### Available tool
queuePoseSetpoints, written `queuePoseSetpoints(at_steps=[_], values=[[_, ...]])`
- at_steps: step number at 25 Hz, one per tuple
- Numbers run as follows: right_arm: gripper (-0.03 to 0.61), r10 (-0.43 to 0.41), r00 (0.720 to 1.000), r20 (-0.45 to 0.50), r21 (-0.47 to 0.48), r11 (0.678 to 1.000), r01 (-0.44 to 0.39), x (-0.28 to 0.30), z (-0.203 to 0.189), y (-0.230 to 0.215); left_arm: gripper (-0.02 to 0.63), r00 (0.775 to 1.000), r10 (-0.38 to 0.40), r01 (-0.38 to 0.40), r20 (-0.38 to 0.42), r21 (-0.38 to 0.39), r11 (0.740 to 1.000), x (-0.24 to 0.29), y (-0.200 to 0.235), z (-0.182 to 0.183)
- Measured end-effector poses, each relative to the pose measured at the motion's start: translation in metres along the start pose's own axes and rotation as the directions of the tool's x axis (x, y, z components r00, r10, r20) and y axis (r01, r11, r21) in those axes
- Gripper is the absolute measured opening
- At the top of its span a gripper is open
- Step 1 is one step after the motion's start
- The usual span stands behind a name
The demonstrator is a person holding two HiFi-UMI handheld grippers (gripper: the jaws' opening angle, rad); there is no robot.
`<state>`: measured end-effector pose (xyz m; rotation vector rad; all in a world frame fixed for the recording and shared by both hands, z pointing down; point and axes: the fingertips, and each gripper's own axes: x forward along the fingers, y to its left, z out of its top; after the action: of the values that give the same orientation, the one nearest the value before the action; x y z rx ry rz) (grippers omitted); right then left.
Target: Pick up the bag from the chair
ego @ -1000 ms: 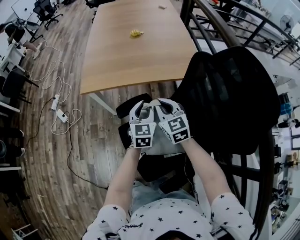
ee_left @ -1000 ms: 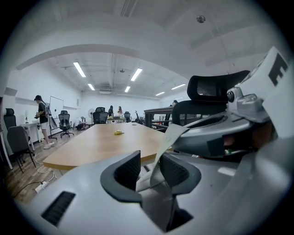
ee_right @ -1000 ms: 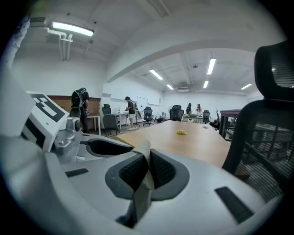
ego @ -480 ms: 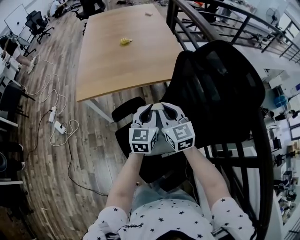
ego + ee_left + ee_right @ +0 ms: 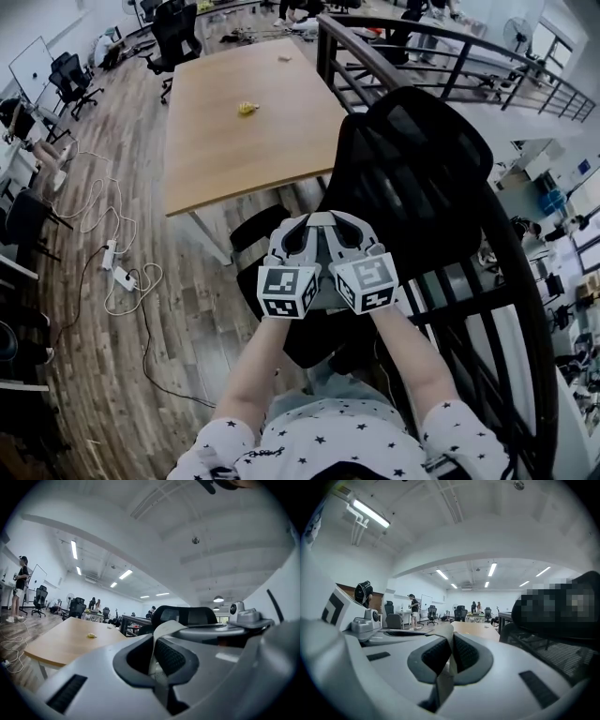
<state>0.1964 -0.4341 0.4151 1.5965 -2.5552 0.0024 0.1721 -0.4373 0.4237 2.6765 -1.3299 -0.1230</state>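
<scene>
In the head view both grippers sit side by side over the black office chair (image 5: 412, 178). My left gripper (image 5: 298, 227) is shut on a light grey bag strap (image 5: 161, 637). That strap stands upright between its dark pads in the left gripper view. My right gripper (image 5: 349, 225) is shut on a similar grey strap (image 5: 449, 644). A grey patch of the bag (image 5: 324, 286) shows between the two marker cubes. The grippers and arms hide the rest of it. The chair seat (image 5: 309, 342) lies below the hands.
A long wooden table (image 5: 225, 141) with a small yellow object (image 5: 247, 109) stands just ahead of the chair. A black metal railing (image 5: 450, 56) runs along the right. Cables and a power strip (image 5: 117, 274) lie on the wood floor at left. Office chairs and people stand far off.
Both grippers, still together on the straps, have shifted a little to the right and come up. The head view has tilted, so more of the room beyond the table shows.
</scene>
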Motion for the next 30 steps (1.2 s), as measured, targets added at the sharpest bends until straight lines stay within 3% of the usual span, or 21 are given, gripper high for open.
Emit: queuePoseSetpoints(at_steps=[12,21,30], values=[[-0.005,-0.022,0.991,0.130,0.016,1.000,0.020,-0.090,0.080,0.132,0.014,0.995,-0.010,0.004,0.099,0.055,0.998,-0.159,-0.021,0.085],[-0.005,0.000,0.985,0.174,0.011,1.000,-0.002,-0.167,0.090,0.250,0.014,0.996,0.011,-0.016,0.094,0.048,0.999,-0.301,-0.037,0.093],[-0.005,-0.007,0.987,0.161,0.018,1.000,0.005,-0.240,0.079,0.321,0.014,0.998,-0.013,0.012,0.061,0.011,1.000,-0.397,-0.071,0.080]])
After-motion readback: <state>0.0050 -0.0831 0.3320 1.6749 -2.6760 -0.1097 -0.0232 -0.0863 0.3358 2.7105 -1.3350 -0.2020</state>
